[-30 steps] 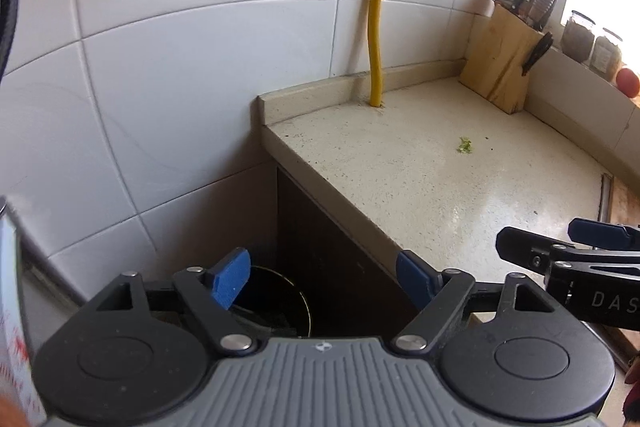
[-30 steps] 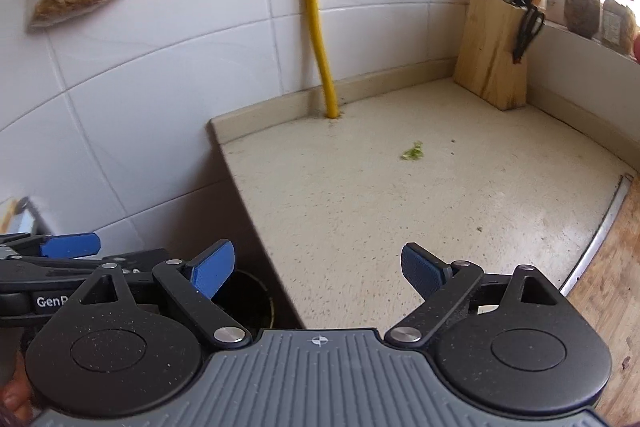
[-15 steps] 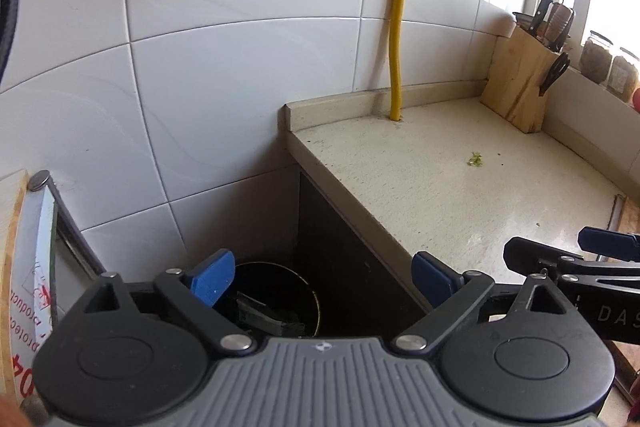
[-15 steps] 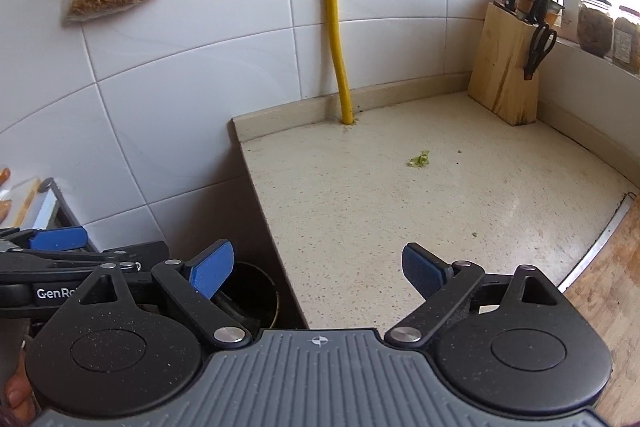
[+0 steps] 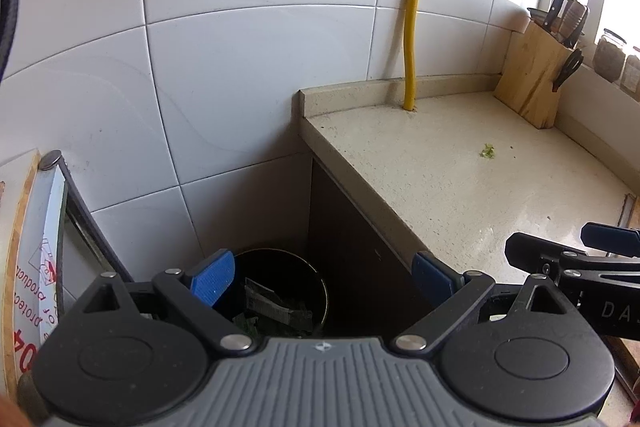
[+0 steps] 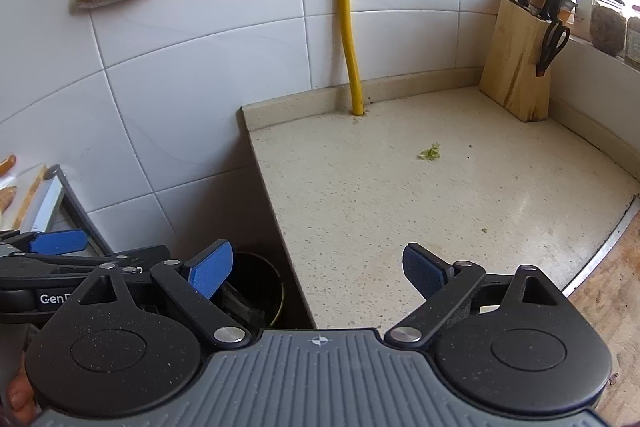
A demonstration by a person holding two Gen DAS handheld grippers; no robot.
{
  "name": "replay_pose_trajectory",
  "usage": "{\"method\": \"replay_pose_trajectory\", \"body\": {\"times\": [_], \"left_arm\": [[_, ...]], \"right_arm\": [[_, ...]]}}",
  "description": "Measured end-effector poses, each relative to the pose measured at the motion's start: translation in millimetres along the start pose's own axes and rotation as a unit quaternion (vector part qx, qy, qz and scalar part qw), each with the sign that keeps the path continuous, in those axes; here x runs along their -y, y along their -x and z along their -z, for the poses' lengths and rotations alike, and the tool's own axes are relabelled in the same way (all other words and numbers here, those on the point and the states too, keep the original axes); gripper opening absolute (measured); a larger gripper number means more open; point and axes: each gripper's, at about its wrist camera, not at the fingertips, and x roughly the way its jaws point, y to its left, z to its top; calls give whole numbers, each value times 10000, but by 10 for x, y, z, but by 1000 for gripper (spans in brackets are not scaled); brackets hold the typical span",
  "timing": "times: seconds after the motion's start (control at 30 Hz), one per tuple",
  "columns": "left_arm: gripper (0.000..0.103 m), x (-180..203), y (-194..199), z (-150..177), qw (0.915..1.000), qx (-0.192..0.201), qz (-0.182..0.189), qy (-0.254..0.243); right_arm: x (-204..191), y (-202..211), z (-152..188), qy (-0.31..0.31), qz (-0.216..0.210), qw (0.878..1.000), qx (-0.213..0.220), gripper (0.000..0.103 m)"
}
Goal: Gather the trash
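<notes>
Left claw [image 5: 322, 277] hangs wide and empty above the black trash bin [image 5: 280, 293], which sits on the floor against the end of the surface [image 5: 440, 179] with paper scraps inside. Right claw [image 6: 318, 269] is spread wide too, gripping nothing, over the surface edge. A green vegetable scrap [image 6: 430, 151] lies mid-surface, well short of the knife block [image 6: 516, 67].

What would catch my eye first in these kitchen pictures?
Probably the two open grippers, left and right, filling the foreground with blue-tipped fingers. Past them, a yellow pipe runs down the white tiles to the back of a beige counter, where a green scrap lies alone. A black bin holding trash sits below the counter's left end.
</notes>
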Motion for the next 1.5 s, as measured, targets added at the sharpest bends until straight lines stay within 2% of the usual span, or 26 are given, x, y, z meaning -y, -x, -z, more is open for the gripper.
{"method": "replay_pose_trajectory", "body": {"times": [0.57,0.83,1.23,1.5], "left_arm": [[94,112,9,26,9997,-189,3,-124],[94,100,23,26,9998,-188,23,-117],[95,119,56,26,9997,-161,96,-147],[95,175,71,3,9996,-128,158,-217]], "right_arm": [[62,34,57,-100,168,9998,-107,96],[54,27,64,-108,174,9997,-105,97],[76,20,88,-109,531,9984,-143,97],[102,79,81,-194,569,9981,-104,97]]}}
